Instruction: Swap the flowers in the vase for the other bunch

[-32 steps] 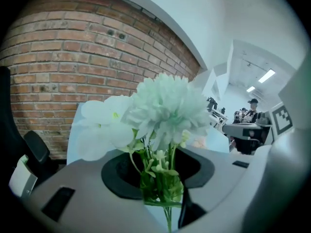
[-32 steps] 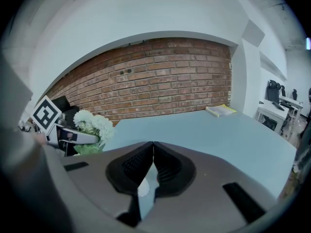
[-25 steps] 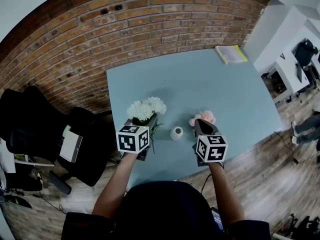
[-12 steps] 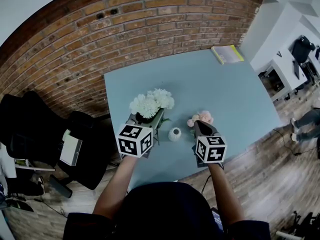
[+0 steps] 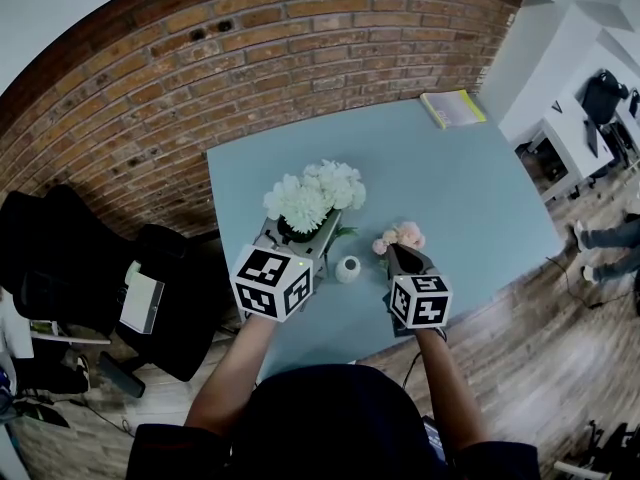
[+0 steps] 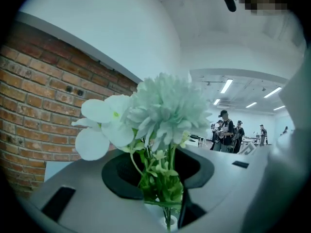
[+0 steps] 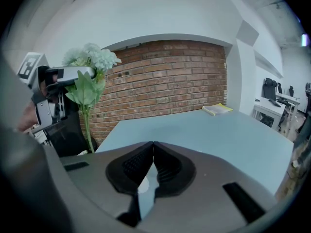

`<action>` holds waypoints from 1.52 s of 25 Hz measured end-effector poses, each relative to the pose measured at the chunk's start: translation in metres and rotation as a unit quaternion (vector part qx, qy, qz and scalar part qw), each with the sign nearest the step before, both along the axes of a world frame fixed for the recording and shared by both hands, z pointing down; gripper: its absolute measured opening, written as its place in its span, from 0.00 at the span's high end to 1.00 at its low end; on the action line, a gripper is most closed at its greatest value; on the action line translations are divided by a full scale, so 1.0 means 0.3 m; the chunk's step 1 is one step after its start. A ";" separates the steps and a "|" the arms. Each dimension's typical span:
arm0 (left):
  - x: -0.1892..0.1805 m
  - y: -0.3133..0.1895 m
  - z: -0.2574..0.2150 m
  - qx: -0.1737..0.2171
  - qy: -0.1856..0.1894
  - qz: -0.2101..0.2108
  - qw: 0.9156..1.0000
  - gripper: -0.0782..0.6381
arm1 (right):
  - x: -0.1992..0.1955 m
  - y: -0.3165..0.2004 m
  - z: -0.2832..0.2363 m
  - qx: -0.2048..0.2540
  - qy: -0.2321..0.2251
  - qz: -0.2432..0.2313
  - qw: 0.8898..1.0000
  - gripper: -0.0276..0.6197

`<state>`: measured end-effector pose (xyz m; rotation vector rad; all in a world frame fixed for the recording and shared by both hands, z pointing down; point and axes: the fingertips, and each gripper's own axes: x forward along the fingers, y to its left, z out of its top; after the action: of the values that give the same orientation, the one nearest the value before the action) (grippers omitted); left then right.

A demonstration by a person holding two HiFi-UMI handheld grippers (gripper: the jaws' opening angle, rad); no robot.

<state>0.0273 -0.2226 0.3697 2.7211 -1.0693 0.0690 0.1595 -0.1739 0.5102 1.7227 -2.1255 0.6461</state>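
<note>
Blue table; left claw higher, clamped on white flowers; right claw together.

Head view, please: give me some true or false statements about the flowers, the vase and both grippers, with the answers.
1. The left gripper holds the white flowers by their stems. True.
2. The white flowers stand in the vase. False: they are held up beside the vase, apart from it.
3. The right gripper has its fingers wide apart. False: they are shut together with nothing between them.
4. A yellow book lies at a far corner of the table. True.
5. The pink flowers are by the left gripper. False: they are at the right gripper's tip, across the vase from the left gripper.
</note>
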 end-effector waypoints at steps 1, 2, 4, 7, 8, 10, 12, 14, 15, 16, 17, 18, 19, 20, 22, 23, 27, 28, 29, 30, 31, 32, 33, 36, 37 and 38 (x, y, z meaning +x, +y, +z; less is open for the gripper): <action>0.010 0.003 -0.011 0.006 0.002 0.003 1.000 0.66 | 0.002 0.001 0.001 0.000 0.000 0.000 1.000 0.94; 0.020 0.006 -0.021 0.009 0.005 0.006 1.000 0.66 | 0.004 0.002 0.001 0.000 0.000 0.000 1.000 0.94; 0.037 0.008 -0.035 0.012 0.012 0.013 1.000 0.66 | 0.005 0.004 0.001 0.000 0.000 0.000 1.000 0.94; 0.049 0.012 -0.052 0.030 0.014 0.018 0.999 0.66 | 0.002 0.014 0.005 -0.003 0.002 0.001 1.000 0.94; 0.054 0.013 -0.055 0.038 0.013 0.020 0.999 0.66 | 0.003 0.018 0.007 -0.003 0.002 0.003 1.000 0.94; 0.068 0.017 -0.056 0.050 0.011 0.024 0.998 0.66 | 0.010 0.025 0.012 -0.005 0.002 0.006 1.000 0.94; 0.084 0.020 -0.055 0.055 0.014 0.030 0.998 0.66 | 0.018 0.030 0.016 -0.006 0.002 0.008 1.000 0.94; 0.096 0.022 -0.051 0.055 0.020 0.035 0.998 0.66 | 0.026 0.036 0.019 -0.006 0.003 0.011 1.000 0.94; 0.102 0.023 -0.048 0.056 0.022 0.037 0.998 0.66 | 0.030 0.040 0.020 -0.007 0.003 0.013 1.000 0.94; 0.107 0.023 -0.044 0.057 0.022 0.038 0.997 0.66 | 0.035 0.045 0.022 -0.008 0.003 0.015 1.000 0.94; 0.112 0.024 -0.040 0.058 0.021 0.039 0.997 0.66 | 0.040 0.050 0.024 -0.009 0.003 0.018 1.000 0.94; 0.118 0.025 -0.035 0.059 0.021 0.040 0.997 0.66 | 0.045 0.054 0.026 -0.010 0.003 0.020 1.000 0.94; 0.125 0.027 -0.032 0.060 0.020 0.042 0.997 0.66 | 0.050 0.058 0.028 -0.011 0.003 0.022 1.000 0.94; 0.130 0.028 -0.029 0.062 0.020 0.043 0.997 0.66 | 0.055 0.060 0.030 -0.012 0.003 0.023 1.000 0.94; 0.138 0.026 -0.022 0.064 0.018 0.040 0.997 0.66 | 0.062 0.064 0.033 -0.013 0.003 0.026 1.000 0.94; 0.141 0.024 -0.017 0.065 0.017 0.037 0.997 0.66 | 0.065 0.066 0.034 -0.014 0.003 0.027 1.000 0.94; 0.148 0.015 0.014 0.061 0.010 0.030 0.998 0.66 | 0.077 0.074 0.043 -0.017 0.003 0.031 0.999 0.94; 0.149 0.012 0.023 0.059 0.010 0.029 0.998 0.66 | 0.080 0.075 0.047 -0.018 0.003 0.032 0.999 0.94; 0.149 0.010 0.031 0.058 0.009 0.029 0.998 0.66 | 0.082 0.076 0.050 -0.019 0.003 0.033 0.999 0.94; 0.149 0.008 0.038 0.058 0.008 0.028 0.998 0.66 | 0.084 0.077 0.053 -0.020 0.004 0.035 0.999 0.94; 0.150 0.007 0.044 0.058 0.008 0.028 0.998 0.66 | 0.085 0.078 0.054 -0.021 0.004 0.036 0.999 0.94; 0.151 0.006 0.048 0.058 0.009 0.028 0.998 0.66 | 0.087 0.080 0.055 -0.022 0.003 0.037 0.999 0.94; 0.153 0.005 0.052 0.058 0.009 0.028 0.998 0.66 | 0.088 0.081 0.056 -0.022 0.003 0.038 0.999 0.94; 0.165 0.002 0.066 0.058 0.007 0.029 0.998 0.66 | 0.092 0.085 0.061 -0.024 0.003 0.040 0.999 0.94; 0.168 0.001 0.072 0.058 0.006 0.029 0.998 0.66 | 0.095 0.087 0.064 -0.025 0.003 0.041 0.999 0.94; 0.170 0.000 0.078 0.058 0.006 0.028 0.998 0.66 | 0.097 0.089 0.067 -0.026 0.003 0.042 0.999 0.94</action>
<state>0.0784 -0.2228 0.3930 2.8511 -1.0228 0.0014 0.1887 -0.1473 0.5304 1.7922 -2.0238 0.7125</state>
